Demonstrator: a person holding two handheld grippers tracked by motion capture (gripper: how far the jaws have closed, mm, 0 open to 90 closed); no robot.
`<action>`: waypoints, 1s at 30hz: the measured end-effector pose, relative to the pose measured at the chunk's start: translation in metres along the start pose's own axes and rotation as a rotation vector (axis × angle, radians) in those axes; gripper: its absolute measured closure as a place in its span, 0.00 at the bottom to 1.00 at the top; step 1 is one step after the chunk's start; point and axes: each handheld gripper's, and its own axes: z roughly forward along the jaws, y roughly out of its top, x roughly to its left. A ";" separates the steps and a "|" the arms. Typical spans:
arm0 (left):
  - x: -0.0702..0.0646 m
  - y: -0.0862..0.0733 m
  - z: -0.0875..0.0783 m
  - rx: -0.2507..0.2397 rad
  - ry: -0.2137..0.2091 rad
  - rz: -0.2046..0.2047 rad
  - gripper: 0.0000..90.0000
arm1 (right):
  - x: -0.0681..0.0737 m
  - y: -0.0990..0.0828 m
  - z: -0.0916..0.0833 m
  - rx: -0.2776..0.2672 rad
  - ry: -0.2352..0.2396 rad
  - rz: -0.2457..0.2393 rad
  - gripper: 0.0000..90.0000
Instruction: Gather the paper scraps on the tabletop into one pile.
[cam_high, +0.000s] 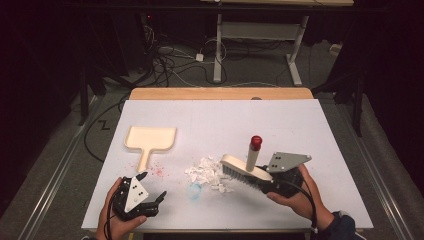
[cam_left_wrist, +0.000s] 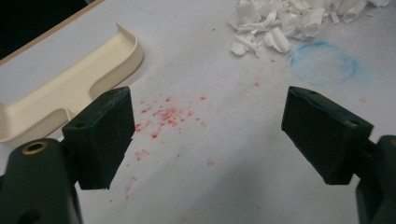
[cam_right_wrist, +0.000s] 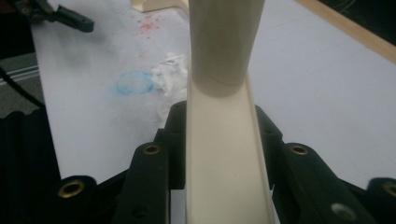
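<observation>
A cream brush (cam_high: 245, 170) with dark bristles and an upright red-tipped handle (cam_high: 254, 150) rests on the white table just right of a pile of torn white paper scraps (cam_high: 205, 172). My right gripper (cam_high: 263, 179) is shut on the brush's near end. In the right gripper view the cream brush body (cam_right_wrist: 224, 158) runs up between the jaws of this gripper (cam_right_wrist: 222, 121). A cream dustpan (cam_high: 150, 139) lies empty at the left, handle toward me. My left gripper (cam_high: 153, 186) stands open near the front edge, just short of the dustpan handle, with nothing between its fingers (cam_left_wrist: 100, 135).
Red specks (cam_left_wrist: 163, 116) are scattered between the dustpan (cam_left_wrist: 70, 79) and the scraps (cam_left_wrist: 289, 23). A blue ring mark (cam_left_wrist: 324, 63) sits in front of the pile. The table's wooden far edge (cam_high: 220, 93) borders a floor with cables and a desk frame (cam_high: 255, 45).
</observation>
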 end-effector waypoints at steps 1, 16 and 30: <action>0.000 0.000 0.000 0.000 0.000 -0.001 0.18 | -0.002 0.000 -0.004 -0.006 -0.015 0.015 0.75; 0.000 0.001 0.002 -0.003 -0.006 -0.002 0.18 | -0.025 -0.007 0.063 0.062 -0.280 0.114 0.75; 0.002 -0.001 -0.001 -0.015 -0.011 -0.005 0.18 | -0.001 0.021 0.089 -0.021 -0.185 0.029 0.75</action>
